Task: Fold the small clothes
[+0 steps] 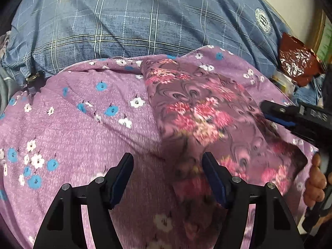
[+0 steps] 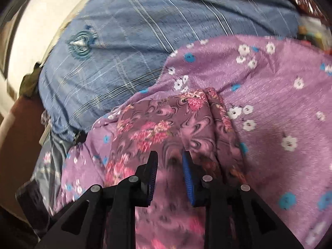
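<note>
Blue checked pillow (image 1: 128, 29) behind floral garment (image 1: 199, 108) (blurred); both tools spread, empty.

We see soft, even indoor light with no hard shadows. The fisheye lenses bend everything toward dark, vignetted corners. Motion blur smears the dark floral garment (image 1: 199, 112) in the left wrist view, and nearly the whole right wrist view. Glare sparkles on a red foil packet (image 1: 296, 62), and a pale wall (image 2: 41, 27) washes out.
</note>
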A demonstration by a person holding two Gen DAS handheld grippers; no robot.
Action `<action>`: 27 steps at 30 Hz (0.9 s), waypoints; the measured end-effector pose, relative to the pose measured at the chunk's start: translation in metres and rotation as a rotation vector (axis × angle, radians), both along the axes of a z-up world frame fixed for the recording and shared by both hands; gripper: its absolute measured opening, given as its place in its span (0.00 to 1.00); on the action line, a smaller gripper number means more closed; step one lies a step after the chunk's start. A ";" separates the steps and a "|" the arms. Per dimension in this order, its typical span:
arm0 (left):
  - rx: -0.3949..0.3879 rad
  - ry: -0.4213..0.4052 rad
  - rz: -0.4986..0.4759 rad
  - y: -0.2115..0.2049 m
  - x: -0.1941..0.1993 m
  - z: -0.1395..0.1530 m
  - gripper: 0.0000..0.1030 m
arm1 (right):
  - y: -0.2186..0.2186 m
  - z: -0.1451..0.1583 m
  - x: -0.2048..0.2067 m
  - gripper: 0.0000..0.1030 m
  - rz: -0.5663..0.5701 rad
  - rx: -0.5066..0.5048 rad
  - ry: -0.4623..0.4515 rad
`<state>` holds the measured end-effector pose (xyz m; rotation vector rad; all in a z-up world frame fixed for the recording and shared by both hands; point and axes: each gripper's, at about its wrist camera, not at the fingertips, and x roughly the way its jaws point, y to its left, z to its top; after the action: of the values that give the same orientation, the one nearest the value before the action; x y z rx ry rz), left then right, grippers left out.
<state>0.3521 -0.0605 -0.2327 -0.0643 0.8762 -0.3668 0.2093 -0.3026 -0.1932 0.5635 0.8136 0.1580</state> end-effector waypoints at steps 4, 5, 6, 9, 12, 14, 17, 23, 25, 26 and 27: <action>0.008 0.058 -0.050 -0.002 -0.008 -0.004 0.66 | 0.004 -0.009 -0.037 0.23 0.043 -0.083 0.065; 0.009 0.066 -0.052 -0.004 -0.008 -0.009 0.67 | 0.006 -0.019 -0.038 0.22 0.052 -0.111 0.122; 0.021 0.037 -0.048 -0.006 -0.011 -0.012 0.71 | 0.007 -0.032 -0.036 0.19 0.067 -0.120 0.181; 0.090 -0.022 -0.071 -0.013 -0.012 -0.014 0.78 | 0.001 -0.033 -0.036 0.15 0.057 -0.078 0.205; 0.026 0.017 -0.064 -0.006 -0.008 -0.012 0.78 | -0.004 -0.012 -0.029 0.20 0.034 -0.042 0.150; -0.032 0.027 -0.044 0.002 -0.005 -0.007 0.77 | -0.006 0.003 -0.016 0.21 0.024 -0.030 0.105; -0.050 -0.065 -0.013 0.009 -0.009 0.007 0.78 | -0.006 0.011 0.028 0.21 0.019 -0.029 0.134; 0.033 0.062 -0.049 -0.011 -0.002 -0.015 0.78 | -0.010 -0.035 0.129 0.18 -0.041 -0.089 0.308; 0.034 0.038 -0.032 -0.012 -0.004 -0.016 0.83 | -0.016 -0.049 0.145 0.15 -0.047 -0.060 0.331; 0.055 0.035 -0.041 -0.015 -0.005 -0.016 0.83 | -0.018 -0.044 0.149 0.15 -0.056 -0.059 0.328; 0.067 0.034 -0.055 -0.017 -0.006 -0.017 0.84 | -0.015 -0.036 0.152 0.16 -0.053 -0.073 0.328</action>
<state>0.3465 -0.0770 -0.2498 0.0155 0.9240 -0.3879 0.3610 -0.3176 -0.2296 0.5484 1.1167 -0.0142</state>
